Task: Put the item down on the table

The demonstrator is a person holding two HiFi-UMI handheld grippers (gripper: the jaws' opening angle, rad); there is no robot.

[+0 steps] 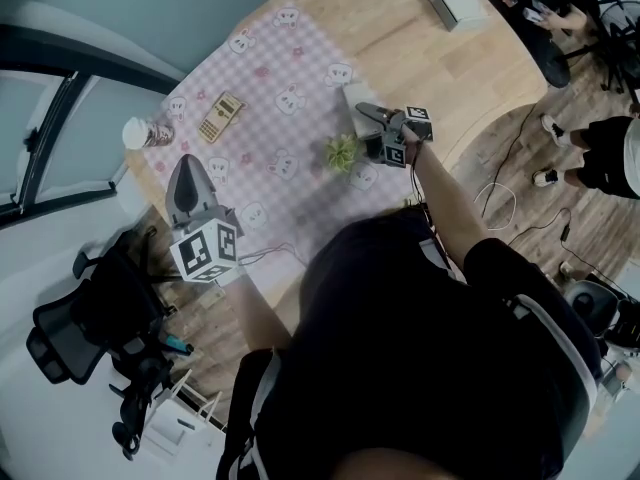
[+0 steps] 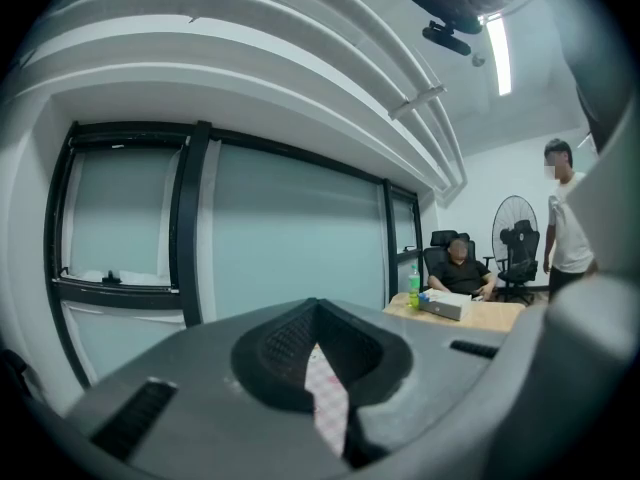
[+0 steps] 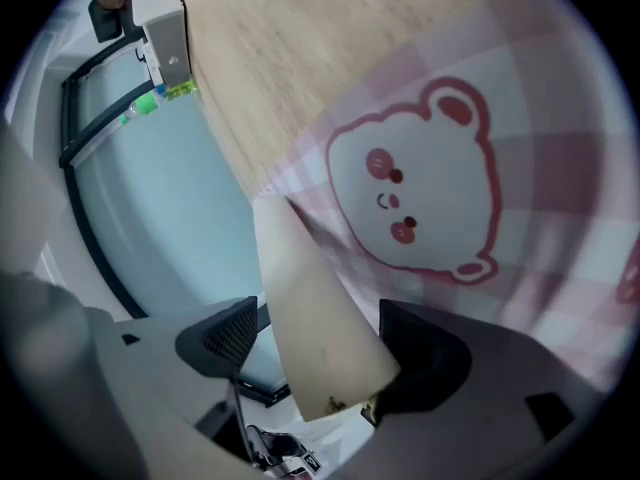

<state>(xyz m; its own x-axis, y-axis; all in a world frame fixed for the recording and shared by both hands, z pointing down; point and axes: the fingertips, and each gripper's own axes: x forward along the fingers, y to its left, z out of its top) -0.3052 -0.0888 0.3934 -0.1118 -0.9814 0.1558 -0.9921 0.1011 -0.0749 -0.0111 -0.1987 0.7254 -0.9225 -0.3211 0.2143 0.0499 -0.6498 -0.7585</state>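
Jaws on the right tool (image 3: 325,353) are wide apart around the cream block (image 3: 300,288), which lies on the pink bear-print cloth (image 3: 560,118) on the desk (image 1: 400,38), and the left tool (image 2: 318,313) is clenched empty.

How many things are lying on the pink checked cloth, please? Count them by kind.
Cream box: 1
Small green plant: 1
Tan calculator: 1
White-lidded container: 1
Total: 4
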